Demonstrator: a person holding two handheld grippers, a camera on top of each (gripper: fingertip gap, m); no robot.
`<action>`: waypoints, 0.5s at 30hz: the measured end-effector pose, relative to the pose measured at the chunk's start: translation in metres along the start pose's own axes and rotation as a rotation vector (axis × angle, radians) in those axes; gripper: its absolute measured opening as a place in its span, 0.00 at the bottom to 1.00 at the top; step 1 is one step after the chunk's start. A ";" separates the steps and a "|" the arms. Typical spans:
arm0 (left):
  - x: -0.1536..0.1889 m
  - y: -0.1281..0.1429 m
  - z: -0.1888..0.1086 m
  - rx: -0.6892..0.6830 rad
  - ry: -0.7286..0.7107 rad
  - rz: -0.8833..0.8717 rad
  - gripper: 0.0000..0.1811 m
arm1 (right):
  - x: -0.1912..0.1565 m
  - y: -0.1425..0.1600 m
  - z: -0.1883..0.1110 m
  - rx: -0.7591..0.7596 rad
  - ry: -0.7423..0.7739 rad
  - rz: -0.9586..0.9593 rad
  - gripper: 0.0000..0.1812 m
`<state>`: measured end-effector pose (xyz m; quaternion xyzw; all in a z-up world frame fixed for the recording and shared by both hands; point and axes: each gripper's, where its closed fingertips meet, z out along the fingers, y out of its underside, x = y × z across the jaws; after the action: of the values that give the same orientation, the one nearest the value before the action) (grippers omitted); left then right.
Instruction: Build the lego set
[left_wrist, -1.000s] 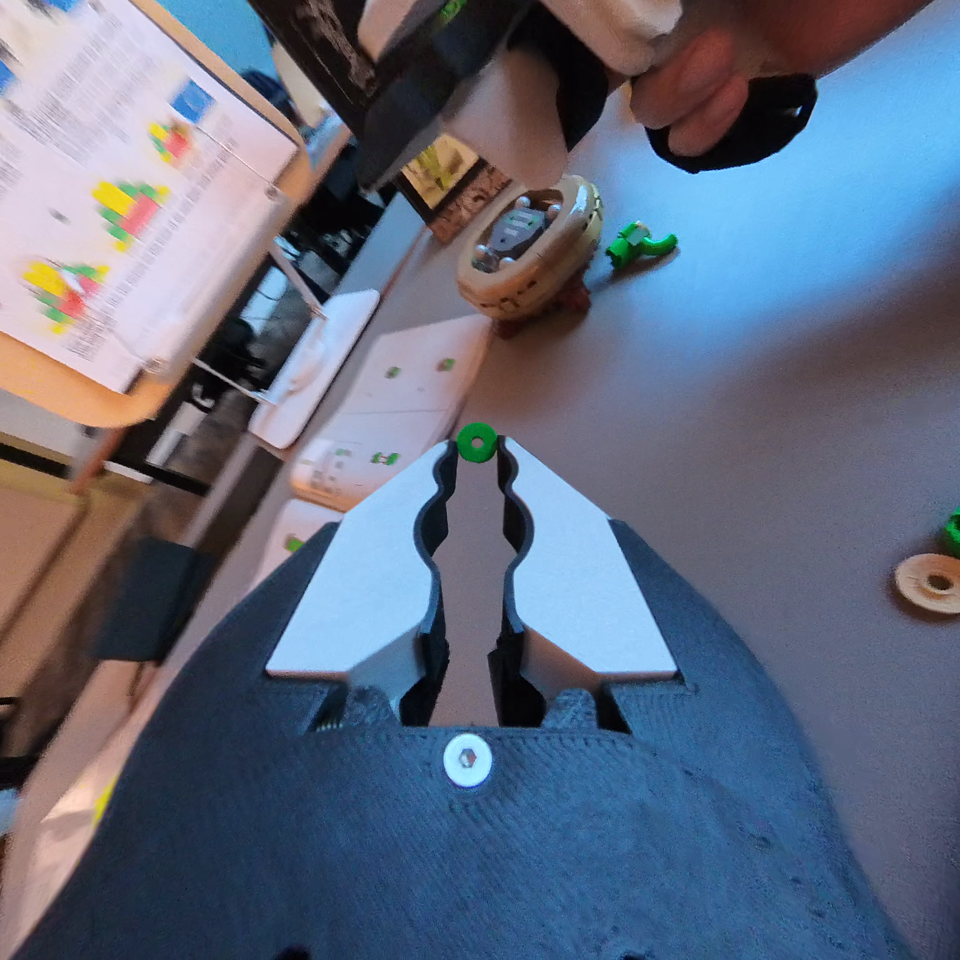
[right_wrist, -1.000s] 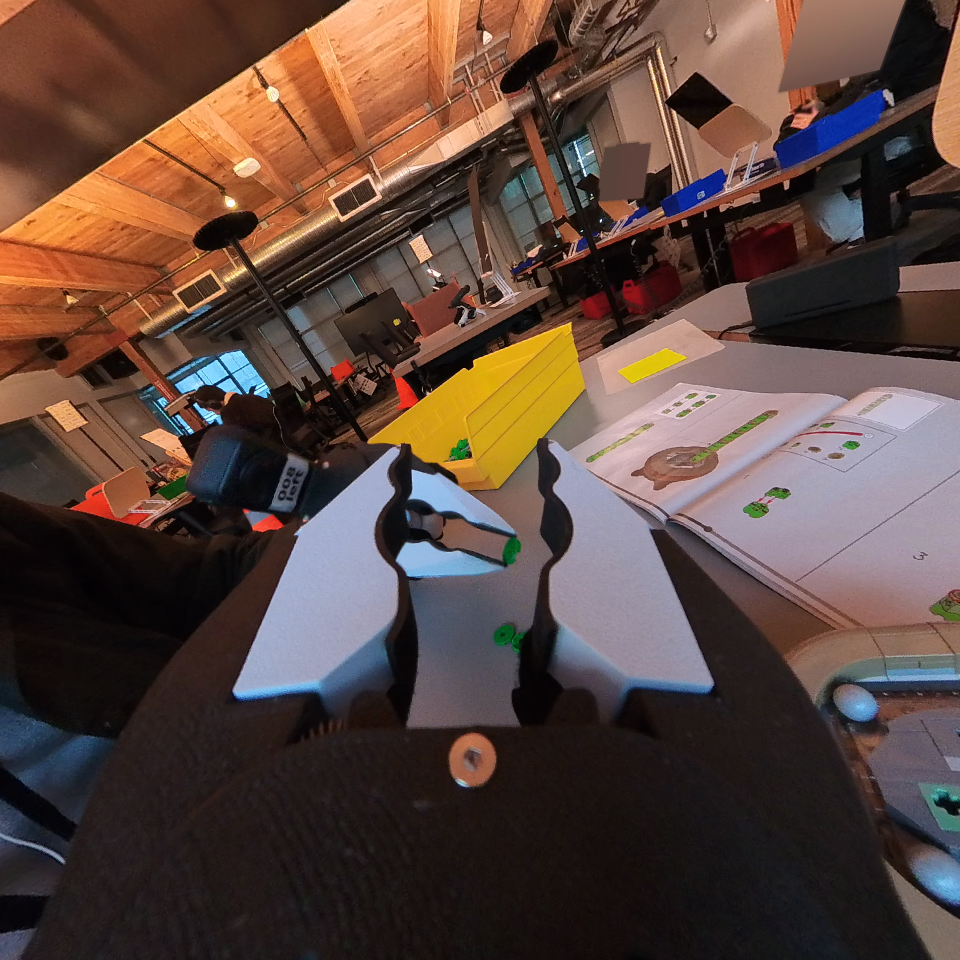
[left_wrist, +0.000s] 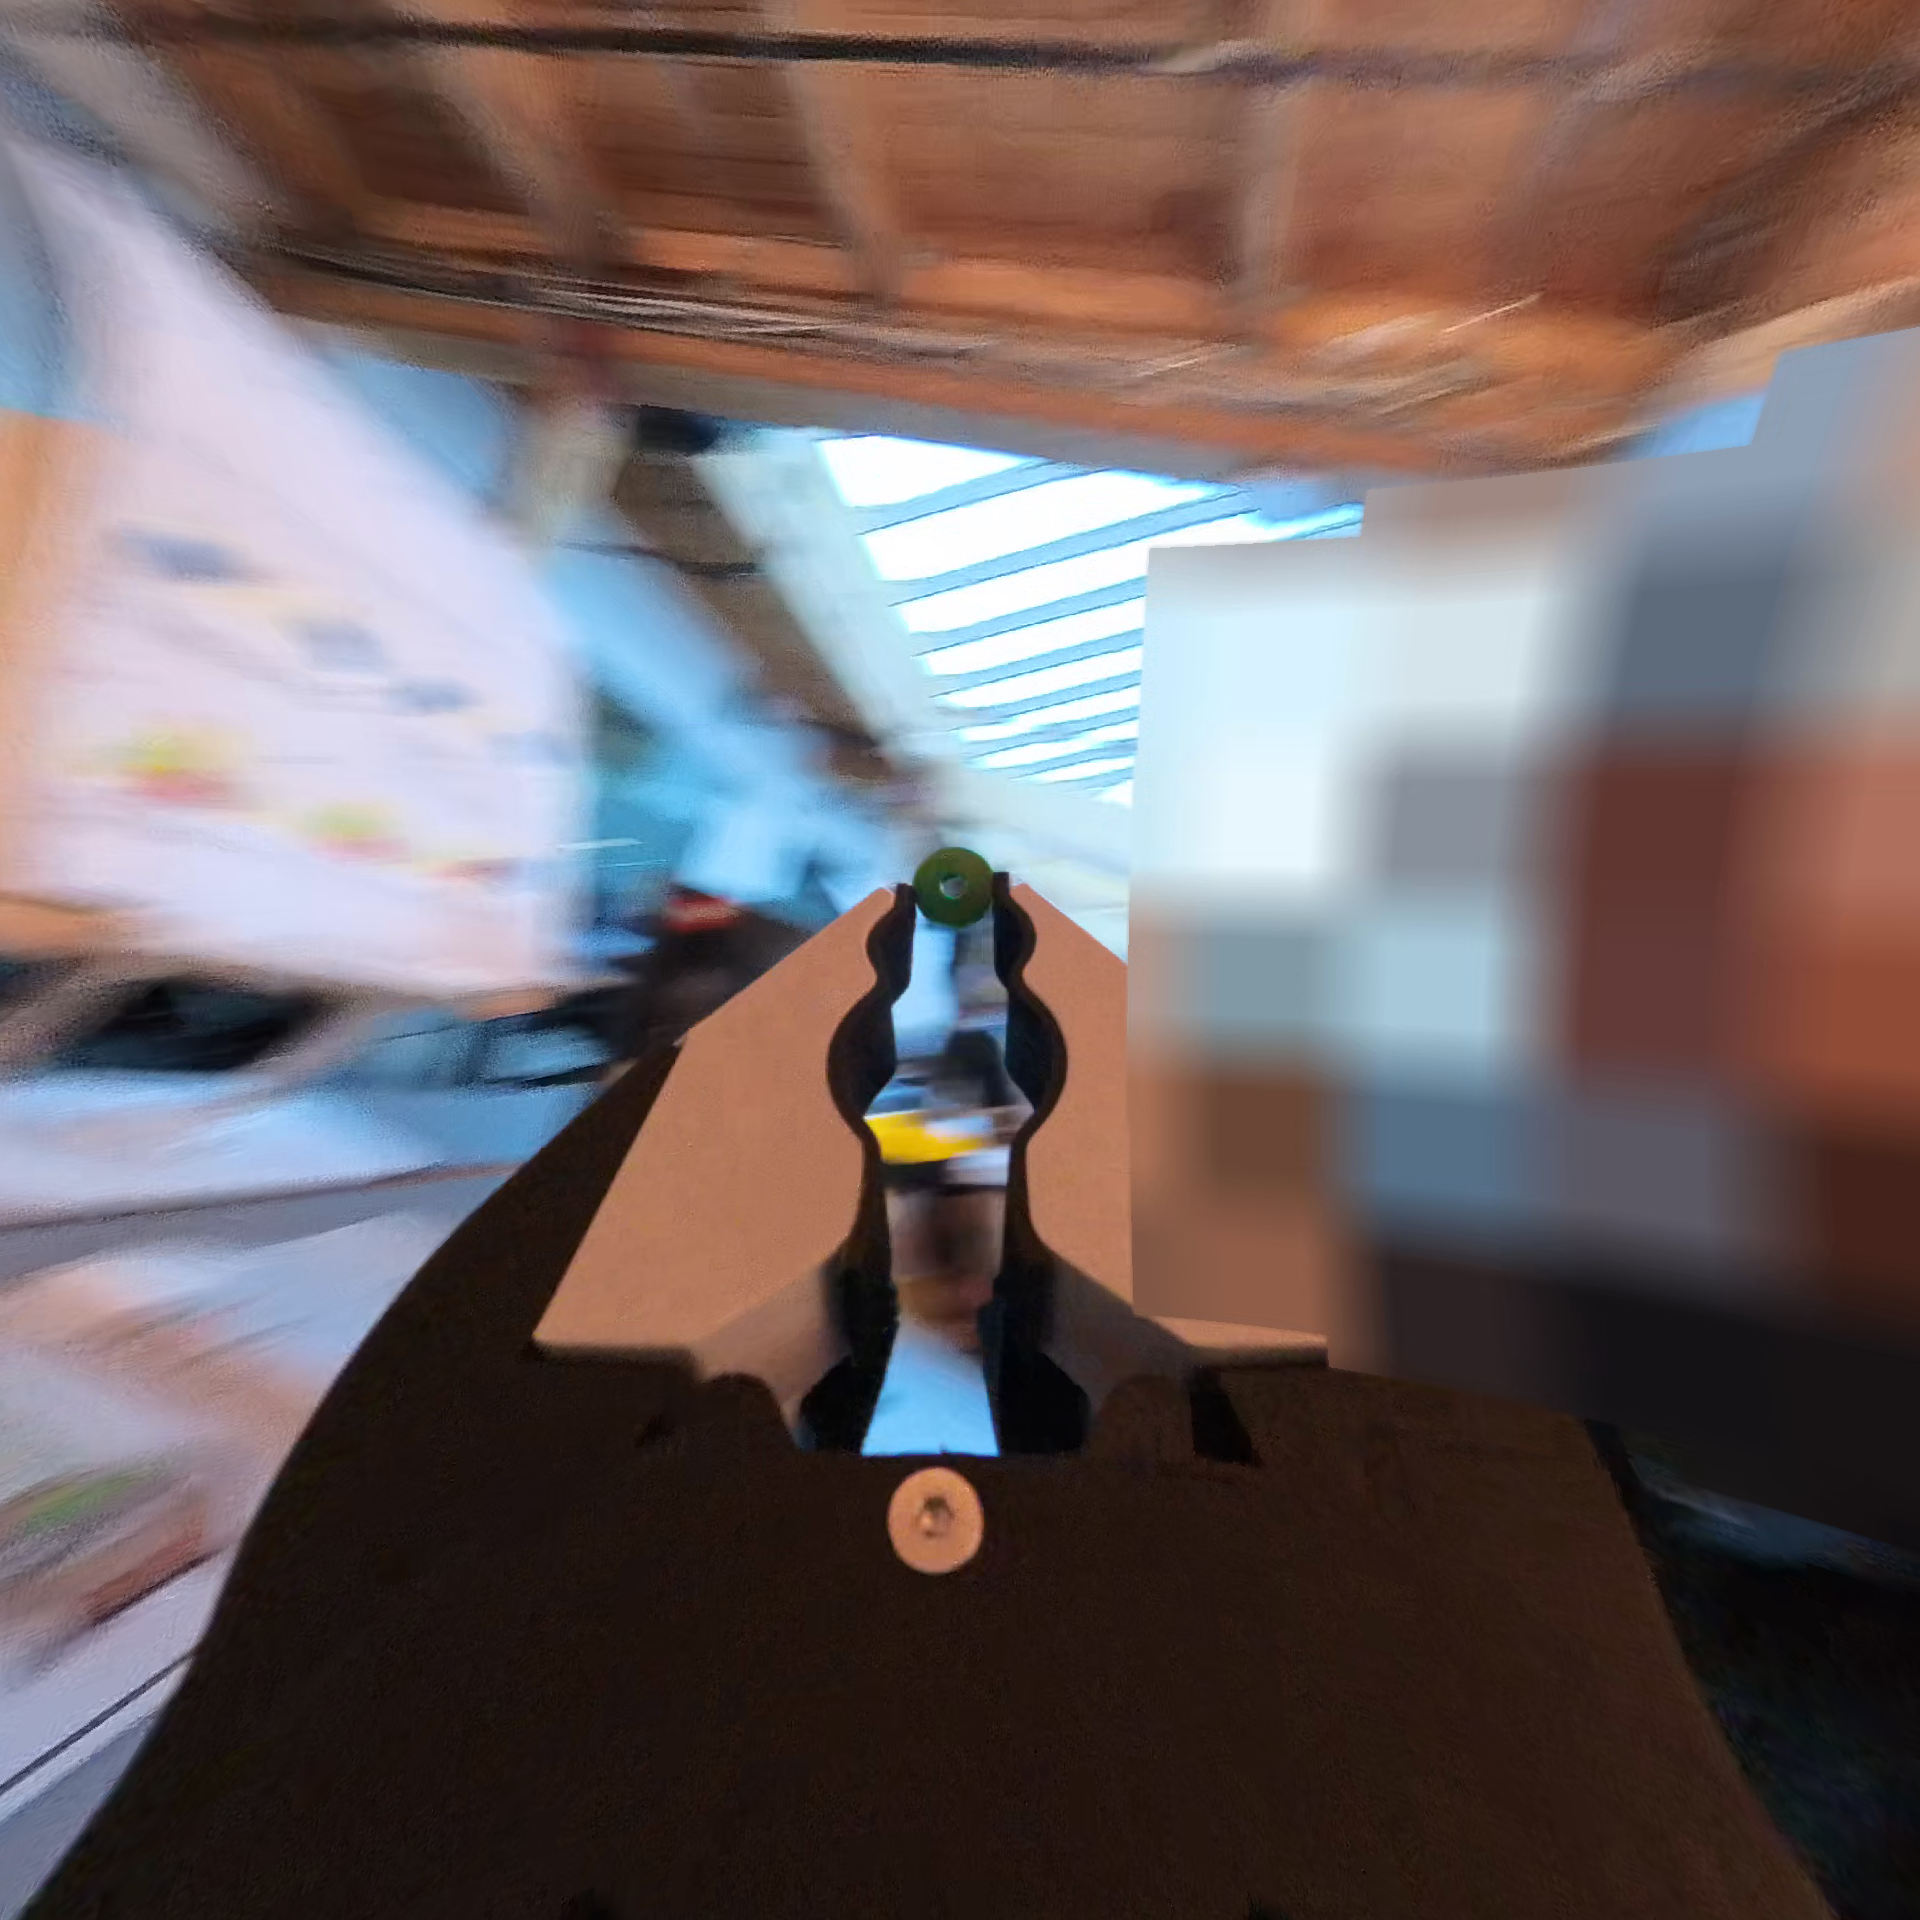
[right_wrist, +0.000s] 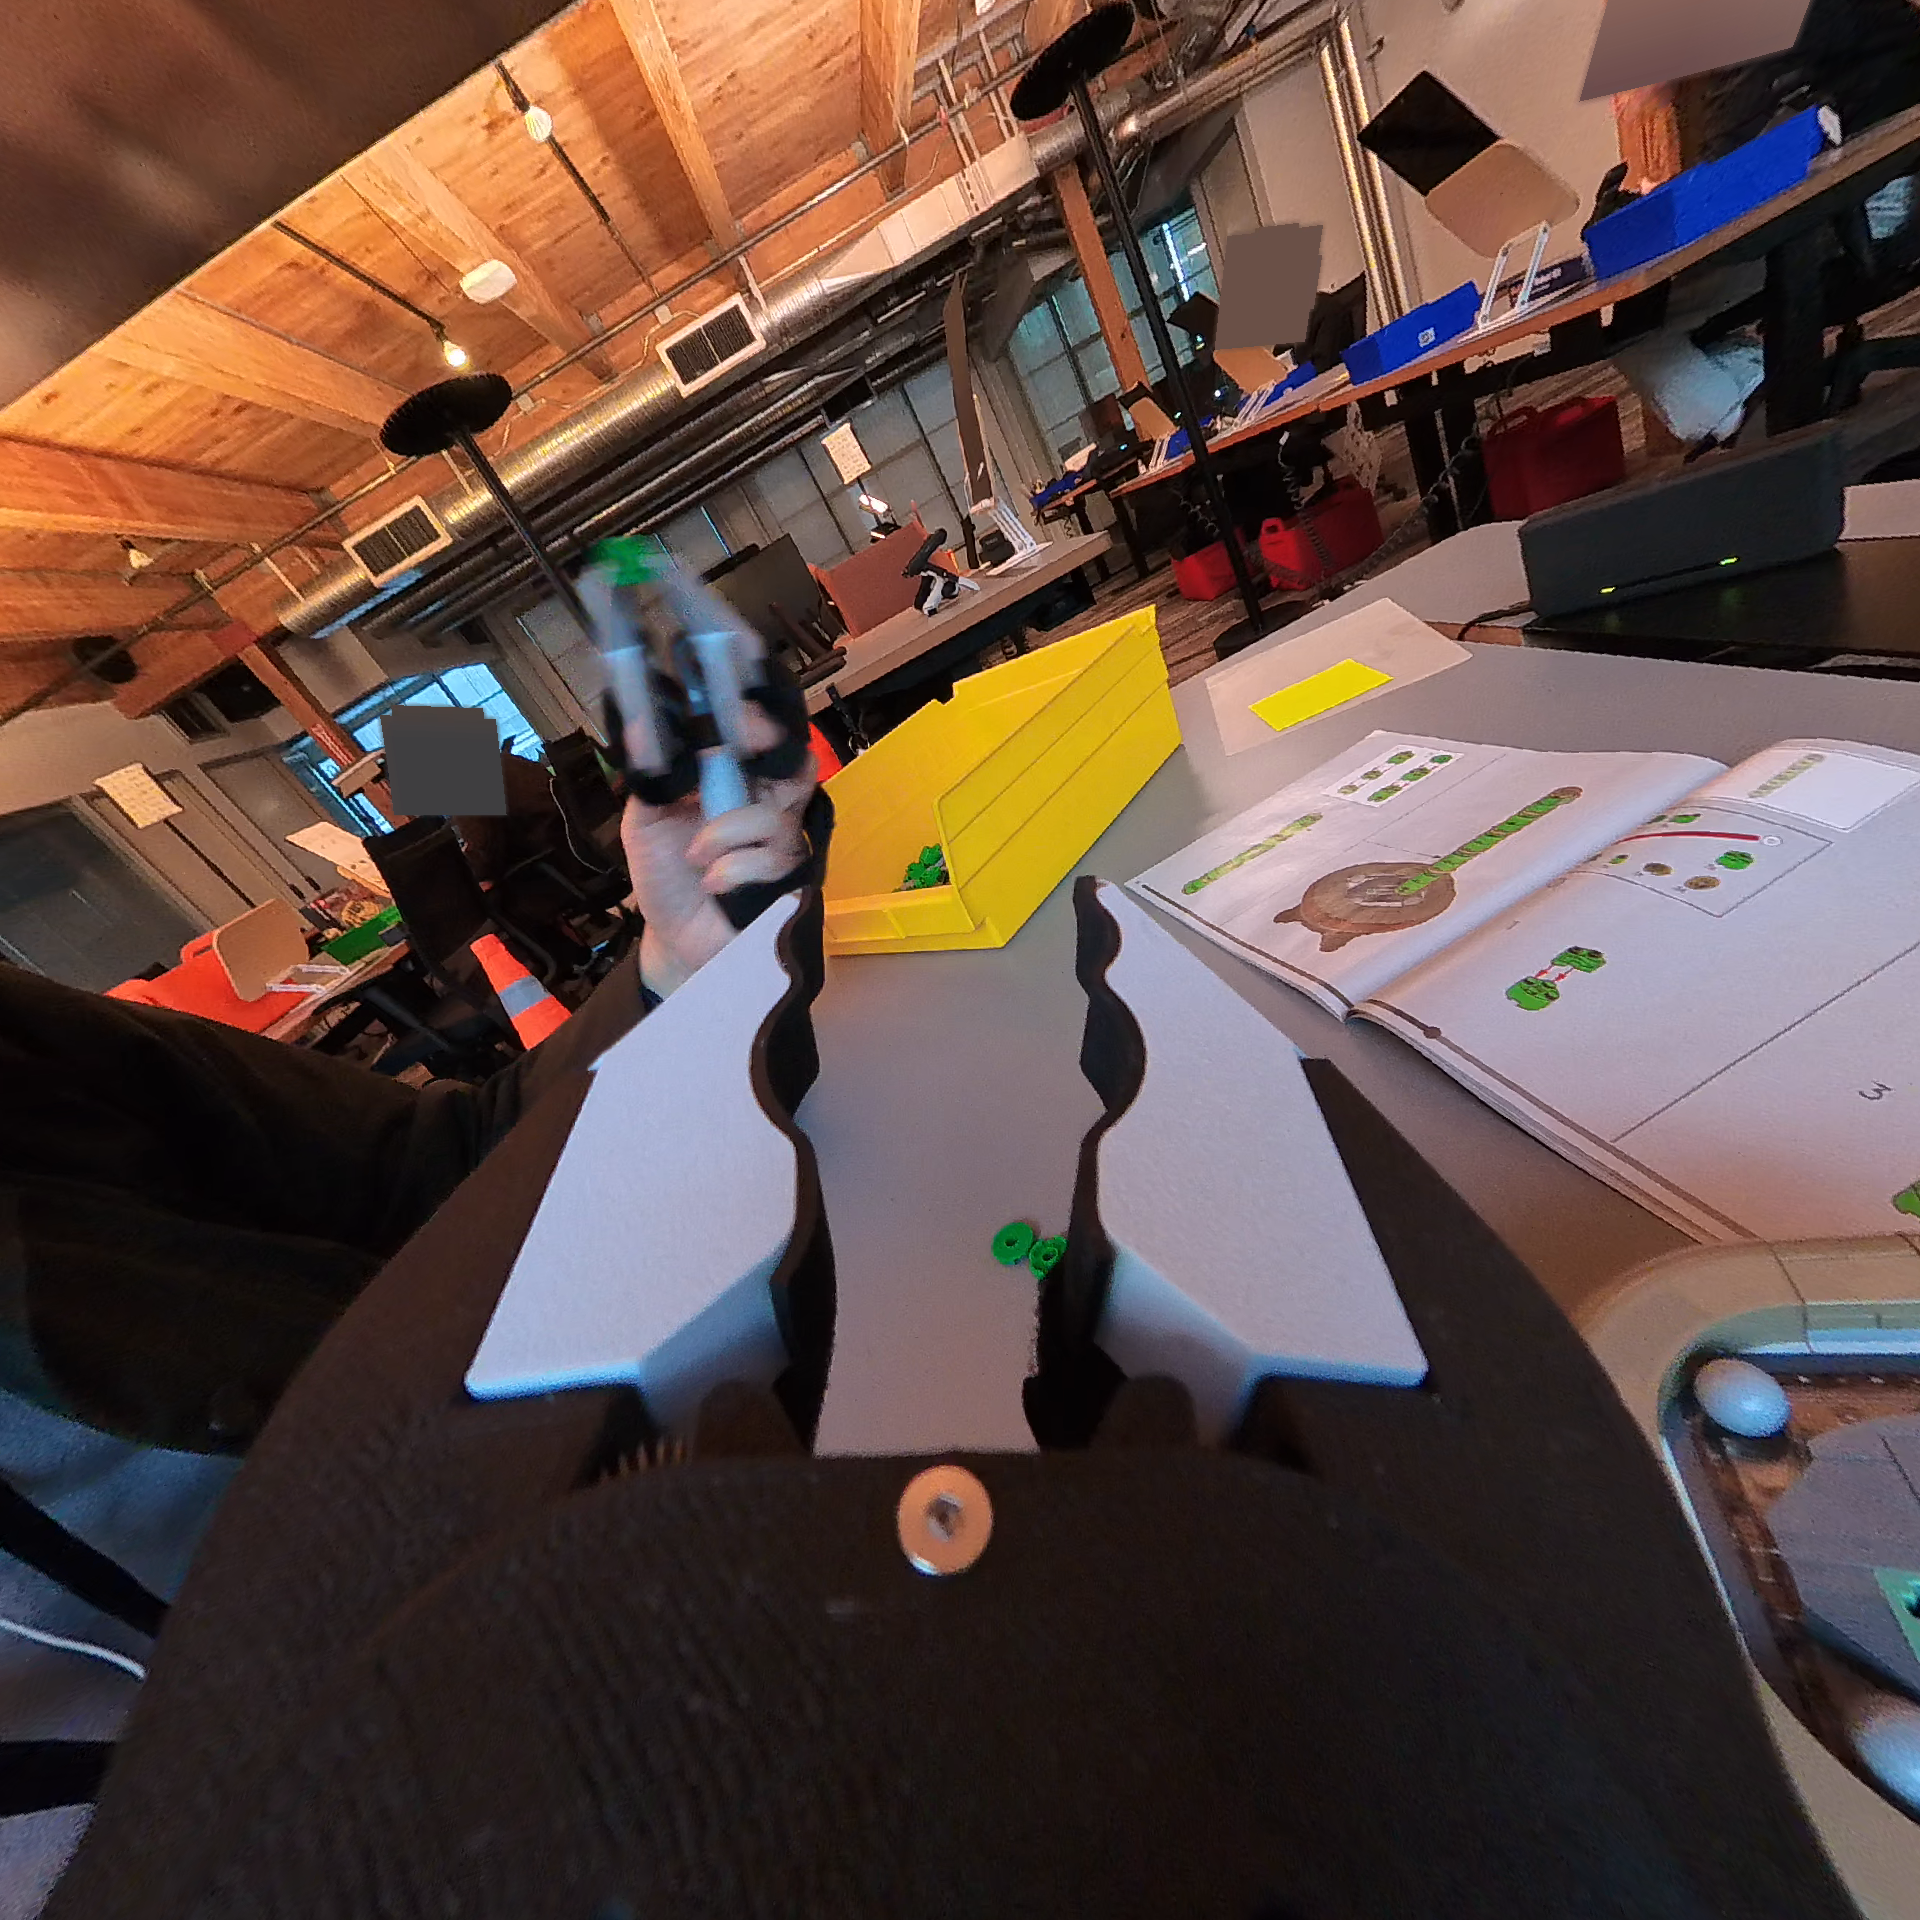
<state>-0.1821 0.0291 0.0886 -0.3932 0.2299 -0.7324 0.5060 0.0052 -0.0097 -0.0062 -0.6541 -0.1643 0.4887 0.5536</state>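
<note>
Left gripper (left_wrist: 952, 891) raised off the table, tips clamped on a small green ring piece (left_wrist: 952, 885) — background all blur. Right gripper (right_wrist: 948, 935) low over the grey table (right_wrist: 914, 1049), jaws apart, empty — two green pieces (right_wrist: 1027, 1247) lying between its fingers.

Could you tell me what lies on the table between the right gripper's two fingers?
Two small green round pieces lie on the grey table there, close to one finger; this shows in the right wrist view.
</note>
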 end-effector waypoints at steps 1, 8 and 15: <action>-0.038 -0.003 -0.014 -0.036 -0.280 0.121 0.07 | 0.000 0.000 0.000 -0.001 0.001 -0.004 0.26; -0.122 -0.070 -0.172 -0.283 -1.365 0.597 0.07 | -0.003 -0.002 0.000 0.018 -0.031 0.036 0.26; -0.168 -0.008 -0.241 -0.764 -1.617 0.293 0.36 | -0.002 0.000 0.001 0.006 -0.023 0.025 0.26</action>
<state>-0.3514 0.1720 -0.1038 -0.8957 0.0794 -0.0347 0.4361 0.0039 -0.0106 -0.0052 -0.6487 -0.1607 0.5035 0.5476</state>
